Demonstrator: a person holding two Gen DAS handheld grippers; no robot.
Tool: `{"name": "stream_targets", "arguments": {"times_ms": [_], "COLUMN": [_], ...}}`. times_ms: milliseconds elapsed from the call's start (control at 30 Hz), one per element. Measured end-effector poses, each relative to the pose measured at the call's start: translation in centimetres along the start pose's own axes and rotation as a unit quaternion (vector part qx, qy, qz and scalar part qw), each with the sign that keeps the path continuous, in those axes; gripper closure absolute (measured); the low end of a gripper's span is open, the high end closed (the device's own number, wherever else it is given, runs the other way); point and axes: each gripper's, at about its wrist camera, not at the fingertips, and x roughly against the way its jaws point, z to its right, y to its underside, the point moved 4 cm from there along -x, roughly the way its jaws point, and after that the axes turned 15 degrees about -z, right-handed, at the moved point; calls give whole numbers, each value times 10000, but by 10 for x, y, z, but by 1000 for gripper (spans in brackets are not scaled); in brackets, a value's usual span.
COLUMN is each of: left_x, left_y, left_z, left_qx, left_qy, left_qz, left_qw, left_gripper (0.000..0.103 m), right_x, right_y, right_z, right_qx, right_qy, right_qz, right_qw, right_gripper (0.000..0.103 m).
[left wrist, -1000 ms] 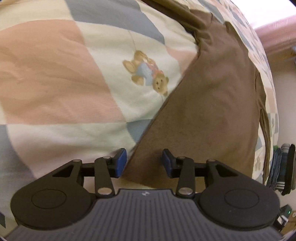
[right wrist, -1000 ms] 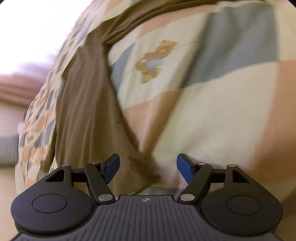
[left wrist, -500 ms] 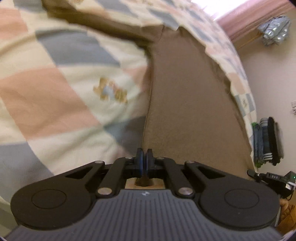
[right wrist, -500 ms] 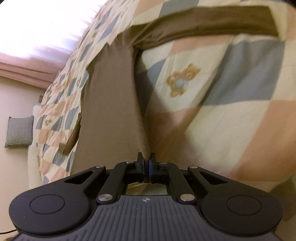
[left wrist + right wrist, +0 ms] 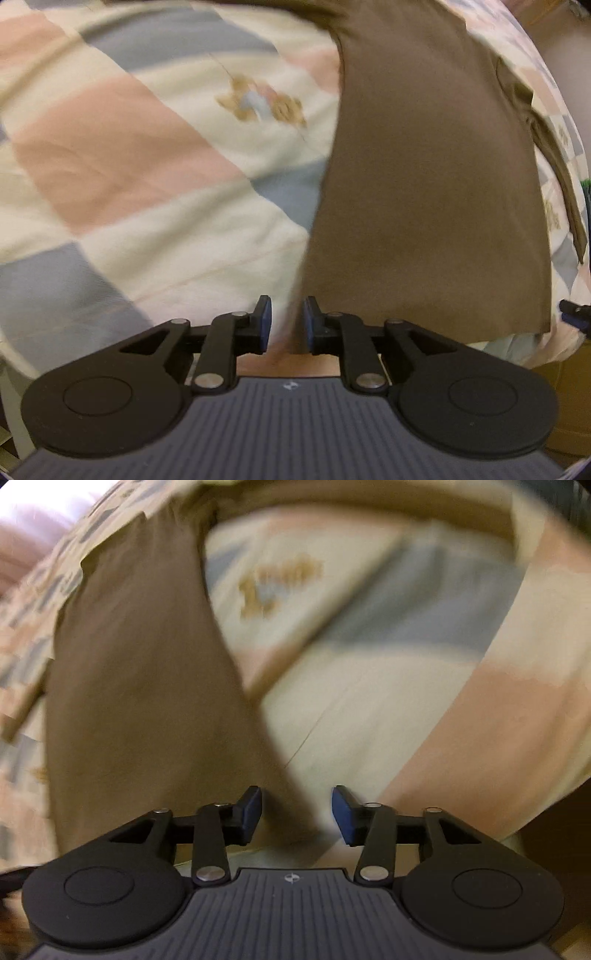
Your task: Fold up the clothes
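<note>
A long brown cloth garment [image 5: 428, 177] lies flat on the pastel patchwork quilt with teddy-bear print [image 5: 122, 155]. The left gripper [image 5: 286, 320] and right gripper [image 5: 297, 810] hover above its near hem, jaws opening, nothing pinched between them.

A bed covered by a patchwork quilt of cream, pink and grey-blue squares [image 5: 155, 177] fills most of both views; one cream square carries a printed teddy-bear motif [image 5: 262, 101]. Bright, overexposed light with a pinkish curtain-like band [image 5: 22, 535] sits at upper left of the right wrist view. Right wrist view is motion-blurred.
</note>
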Motion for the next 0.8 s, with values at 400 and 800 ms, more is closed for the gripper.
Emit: {"name": "stream_targets", "arguments": {"times_ms": [400,800], "left_x": [-71,-6], "left_y": [-3,-4], "left_z": [81,76], "left_qx": [-974,-301], "left_qy": [-208,-102], "left_qz": [-336,-35], "left_qw": [9945,9995], "left_gripper": [89,90], "right_x": [-30,60], "right_y": [-2,-58], "right_z": [-74,81], "right_qx": [1900,-1458], "right_qy": [574,-1121], "right_qz": [224,432], "right_qw": [9799,9820], "right_gripper": [67,60]}}
